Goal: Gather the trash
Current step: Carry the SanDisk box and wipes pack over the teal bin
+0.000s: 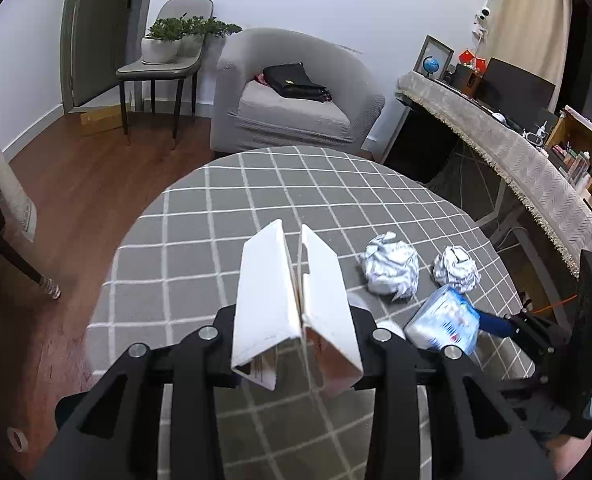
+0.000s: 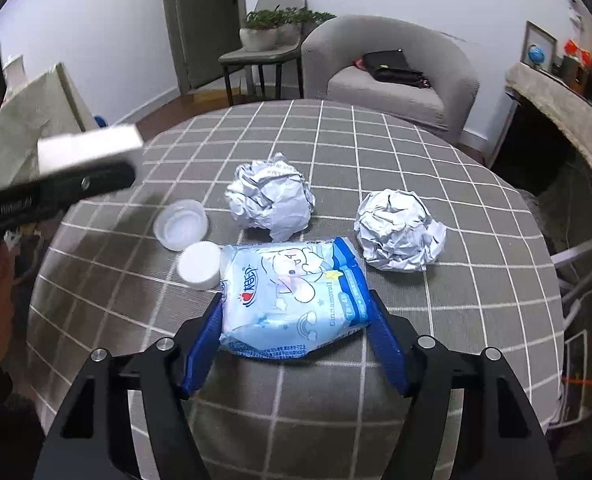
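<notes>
On the round table with a grey checked cloth lie two crumpled paper balls, a clear cap and a white cap. A light blue tissue pack sits between the blue fingers of my right gripper, and both pads touch its sides. In the left wrist view that pack shows at the right, near the paper balls. My left gripper hovers over the cloth, its white fingers almost together with only a thin slit and nothing seen between them.
A grey armchair with a black bag stands beyond the table. A chair with potted plants is by the door. A cloth-covered desk runs along the right. Wood floor lies to the left.
</notes>
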Available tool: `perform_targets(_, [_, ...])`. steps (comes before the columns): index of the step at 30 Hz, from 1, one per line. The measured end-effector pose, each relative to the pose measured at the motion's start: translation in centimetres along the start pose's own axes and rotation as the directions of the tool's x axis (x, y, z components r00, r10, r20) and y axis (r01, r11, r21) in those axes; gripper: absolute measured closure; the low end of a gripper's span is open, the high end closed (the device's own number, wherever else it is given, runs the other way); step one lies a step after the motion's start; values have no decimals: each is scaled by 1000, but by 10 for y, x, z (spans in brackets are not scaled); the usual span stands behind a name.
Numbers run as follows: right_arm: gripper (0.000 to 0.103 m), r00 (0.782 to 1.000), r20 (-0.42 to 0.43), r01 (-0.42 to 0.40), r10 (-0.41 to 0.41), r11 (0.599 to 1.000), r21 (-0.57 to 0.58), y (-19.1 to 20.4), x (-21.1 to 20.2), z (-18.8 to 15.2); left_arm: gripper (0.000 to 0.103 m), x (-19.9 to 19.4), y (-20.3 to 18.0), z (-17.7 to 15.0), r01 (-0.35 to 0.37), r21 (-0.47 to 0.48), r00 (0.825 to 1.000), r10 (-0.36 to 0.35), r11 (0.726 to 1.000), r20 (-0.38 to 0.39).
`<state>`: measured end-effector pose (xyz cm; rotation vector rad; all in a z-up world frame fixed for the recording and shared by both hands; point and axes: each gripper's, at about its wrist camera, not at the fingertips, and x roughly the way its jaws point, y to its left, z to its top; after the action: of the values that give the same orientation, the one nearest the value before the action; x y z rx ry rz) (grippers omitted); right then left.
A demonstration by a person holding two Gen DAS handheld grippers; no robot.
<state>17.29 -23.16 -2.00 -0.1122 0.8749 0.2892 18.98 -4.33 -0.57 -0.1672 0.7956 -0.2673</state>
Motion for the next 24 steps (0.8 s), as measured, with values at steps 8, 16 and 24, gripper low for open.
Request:
perform_targets(8, [33,994,54,-94,92,995,18,26,-19,-2,65,-33,27,-15,-22,-19,1000,22,1000,16])
perform_targets(16, [33,973,97,-211,207,977,29,64,-29,5,65,-59,51,-32,-57,-26,998,58,998,32])
perform_targets(24, [33,964,75,-256,257,967,-22,106,-23,8,65,-74,81,-43,-98,-44,995,100,994,28])
